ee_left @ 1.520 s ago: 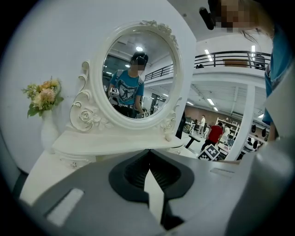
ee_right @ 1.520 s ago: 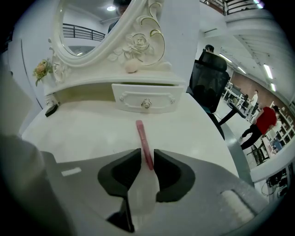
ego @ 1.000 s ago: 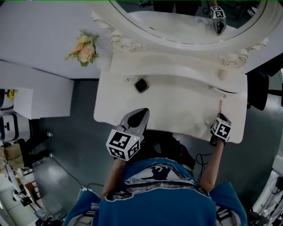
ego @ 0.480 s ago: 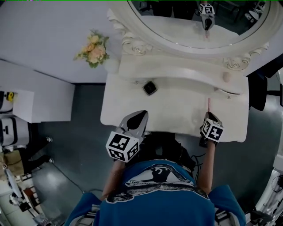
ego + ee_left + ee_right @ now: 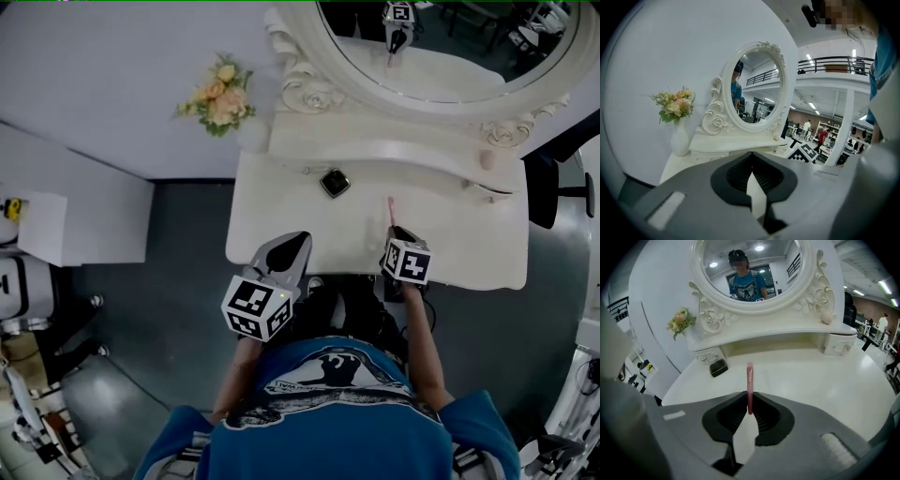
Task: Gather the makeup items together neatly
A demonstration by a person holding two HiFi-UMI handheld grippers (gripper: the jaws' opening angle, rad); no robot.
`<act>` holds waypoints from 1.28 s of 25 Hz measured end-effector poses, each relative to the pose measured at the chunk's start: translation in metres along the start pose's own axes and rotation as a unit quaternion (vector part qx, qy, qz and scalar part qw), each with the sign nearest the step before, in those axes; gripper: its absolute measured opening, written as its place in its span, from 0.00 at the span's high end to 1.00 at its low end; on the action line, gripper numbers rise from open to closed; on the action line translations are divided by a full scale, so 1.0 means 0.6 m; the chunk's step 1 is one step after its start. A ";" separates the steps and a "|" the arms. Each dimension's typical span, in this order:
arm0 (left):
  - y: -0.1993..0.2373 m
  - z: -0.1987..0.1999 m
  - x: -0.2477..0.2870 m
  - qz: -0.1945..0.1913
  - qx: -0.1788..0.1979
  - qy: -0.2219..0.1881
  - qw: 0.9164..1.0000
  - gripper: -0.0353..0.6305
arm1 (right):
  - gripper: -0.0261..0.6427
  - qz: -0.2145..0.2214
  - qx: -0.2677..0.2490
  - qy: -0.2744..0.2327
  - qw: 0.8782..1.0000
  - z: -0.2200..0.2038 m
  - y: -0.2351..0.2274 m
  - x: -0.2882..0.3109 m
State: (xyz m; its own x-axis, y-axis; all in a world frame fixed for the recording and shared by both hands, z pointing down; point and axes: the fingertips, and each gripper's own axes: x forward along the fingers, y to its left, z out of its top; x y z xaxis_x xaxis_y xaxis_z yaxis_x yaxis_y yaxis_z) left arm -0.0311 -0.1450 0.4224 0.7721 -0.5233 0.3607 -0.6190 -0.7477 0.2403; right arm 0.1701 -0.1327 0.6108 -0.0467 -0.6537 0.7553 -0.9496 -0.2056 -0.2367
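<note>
Facing the white dressing table (image 5: 469, 234), you have its oval mirror (image 5: 469, 56) at 12 o'clock, set above a raised shelf. Your left gripper (image 5: 295, 246) sits over the table's near edge at 7 o'clock. In the left gripper view its jaws are pressed together at the tips, with nothing between them. Your right gripper (image 5: 393, 232) sits at 3 o'clock from the left one, also by the near edge, pointing toward the mirror. Its jaws pinch the lower end of a slim pink makeup stick (image 5: 391, 211), which projects beyond the tips toward 12 o'clock. A flower bouquet (image 5: 220, 97) in a white vase stands at the table's 10 o'clock corner. A small black compact (image 5: 334, 182) lies on the tabletop at 11 o'clock from the right gripper, just in front of the shelf and well apart from the stick.
</note>
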 end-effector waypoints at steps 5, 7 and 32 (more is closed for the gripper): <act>0.025 -0.006 -0.034 -0.005 -0.002 -0.004 1.000 0.93 | 0.90 0.002 0.013 0.020 1.000 -0.020 0.078 0.025; 0.037 -0.008 -0.047 -0.003 -0.003 -0.007 1.000 0.93 | 0.90 0.002 0.017 0.027 0.999 -0.028 0.103 0.037; 0.104 -0.023 -0.103 0.006 -0.017 -0.016 1.000 0.93 | 0.69 0.042 0.055 0.056 0.996 -0.056 0.175 0.085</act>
State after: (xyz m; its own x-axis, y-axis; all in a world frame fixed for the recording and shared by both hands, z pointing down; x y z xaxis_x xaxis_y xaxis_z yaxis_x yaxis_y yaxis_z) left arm -0.1194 -0.1539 0.4274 0.7680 -0.5454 0.3357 -0.6328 -0.7270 0.2663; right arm 0.0578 -0.1631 0.6450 -0.1644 -0.5882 0.7918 -0.9018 -0.2355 -0.3622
